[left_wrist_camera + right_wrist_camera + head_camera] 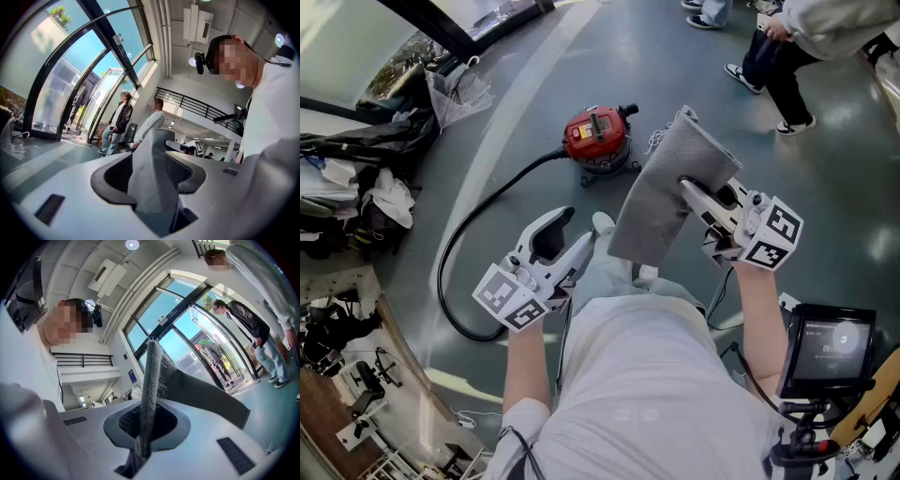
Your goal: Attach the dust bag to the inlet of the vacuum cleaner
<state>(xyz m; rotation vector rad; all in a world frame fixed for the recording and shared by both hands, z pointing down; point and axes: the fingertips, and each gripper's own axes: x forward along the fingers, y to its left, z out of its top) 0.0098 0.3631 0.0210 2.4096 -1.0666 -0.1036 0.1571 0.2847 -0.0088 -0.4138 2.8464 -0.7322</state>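
Where the head view looks down, one dust bag hangs in the air over the grey floor, between the person and the one vacuum cleaner. The bag is a flat, oblong piece of grey felt-like cloth. Its upper end lies toward the vacuum cleaner and its lower end toward the person. The vacuum cleaner is a small red canister with a dark top, standing on the floor beyond the bag. One black hose curls from it to the left in a wide loop. There are two tools. The right tool is closed on the bag's right side, and the left tool, jaws apart, sits just beside the bag's lower left corner.

In the left gripper view the jaws stand spread. A fold of the grey bag shows in the gap, with dark ribbed pads bare on both sides of it.

In the right gripper view the jaws are pinched on a thin edge of the bag, which rises upright between them with loose threads. The rest of the cloth spreads rightward.
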